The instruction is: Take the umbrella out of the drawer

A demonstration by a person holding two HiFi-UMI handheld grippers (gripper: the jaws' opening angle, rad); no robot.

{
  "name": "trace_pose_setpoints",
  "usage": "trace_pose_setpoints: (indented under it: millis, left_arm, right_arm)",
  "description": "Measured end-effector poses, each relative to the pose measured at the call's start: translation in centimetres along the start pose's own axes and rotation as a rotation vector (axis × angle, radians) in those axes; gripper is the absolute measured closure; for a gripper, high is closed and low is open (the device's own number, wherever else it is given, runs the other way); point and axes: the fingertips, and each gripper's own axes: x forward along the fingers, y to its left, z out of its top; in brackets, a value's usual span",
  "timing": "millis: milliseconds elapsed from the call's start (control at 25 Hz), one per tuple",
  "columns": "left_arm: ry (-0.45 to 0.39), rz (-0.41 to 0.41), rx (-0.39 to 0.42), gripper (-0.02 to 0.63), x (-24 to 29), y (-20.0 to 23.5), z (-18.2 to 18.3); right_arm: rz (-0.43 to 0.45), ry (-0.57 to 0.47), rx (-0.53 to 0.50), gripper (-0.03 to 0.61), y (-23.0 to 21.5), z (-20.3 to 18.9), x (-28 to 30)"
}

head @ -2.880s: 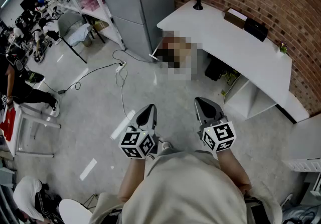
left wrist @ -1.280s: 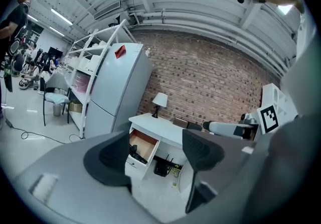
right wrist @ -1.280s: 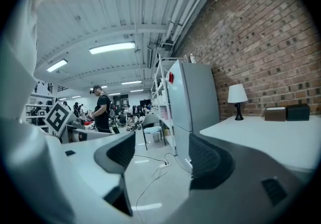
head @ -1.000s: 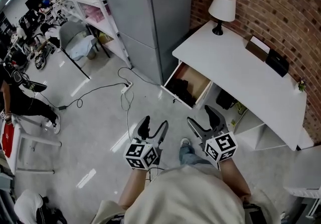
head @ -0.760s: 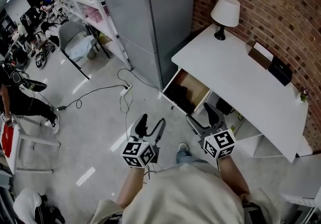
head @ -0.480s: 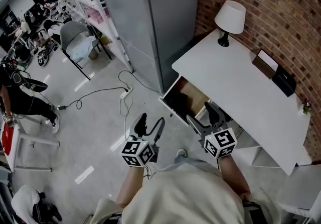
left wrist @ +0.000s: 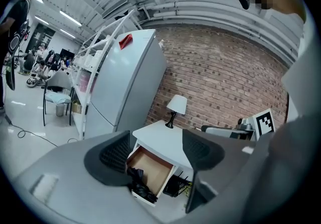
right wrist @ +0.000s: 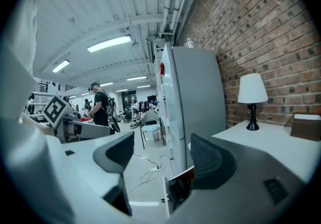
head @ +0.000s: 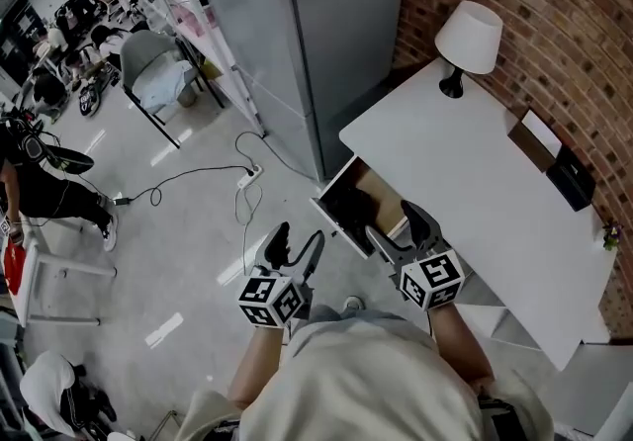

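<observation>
The white desk [head: 475,182] has its wooden drawer [head: 358,200] pulled out. A black folded umbrella [left wrist: 135,182] lies in the drawer's front end; in the head view the umbrella [head: 348,204] is a dark mass. My left gripper [head: 295,247] is held over the floor, left of and short of the drawer, open and empty. My right gripper [head: 398,227] hovers just at the drawer's near corner, also open with nothing between its fingers. In the left gripper view the left gripper [left wrist: 156,153] frames the drawer. In the right gripper view the right gripper [right wrist: 165,158] shows the drawer's side [right wrist: 176,190].
A tall grey fridge [head: 326,34] stands left of the desk. A white lamp [head: 468,39] and dark boxes [head: 559,167] sit on the desktop. A cable with power strip [head: 247,175] lies on the floor. Shelving, a chair [head: 158,73] and people are at far left.
Both grippers have moved forward toward the desk, so the open drawer lies closer to them. Both stay open and empty.
</observation>
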Motion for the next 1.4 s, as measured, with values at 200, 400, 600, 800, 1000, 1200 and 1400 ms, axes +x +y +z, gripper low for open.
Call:
trace_pose_setpoints:
  millis: [200,400,600,800,1000,1200,1400]
  left_arm:
    - [0.043,0.014,-0.011,0.298,1.1,0.8,-1.1]
    - [0.105,0.016,-0.040,0.298,2.1,2.2,-3.3]
    - [0.154,-0.005,-0.045,0.298,5.0,4.3,-4.5]
    - [0.205,-0.027,-0.047,0.298,7.8,6.6,-5.7]
    - [0.238,-0.039,-0.080,0.298,10.4,8.9,-7.4]
    - [0.275,-0.061,-0.123,0.298,12.2,10.2,-8.7]
    - [0.304,-0.055,-0.147,0.298,13.2,12.0,-10.4]
  right_arm:
    - [0.004,0.043,0.011,0.244,-1.0,-1.7,1.7]
    - [-0.005,0.106,0.034,0.244,-1.4,-4.9,3.8]
    - [-0.013,0.189,0.040,0.244,-2.8,-9.1,7.5]
    - [-0.031,0.282,0.071,0.244,-4.6,-14.4,11.4]
    - [-0.057,0.390,0.083,0.244,-7.0,-20.1,14.8]
    - [-0.064,0.492,0.097,0.241,-8.5,-25.8,17.3]
    - [-0.058,0.602,0.123,0.238,-9.3,-31.5,19.6]
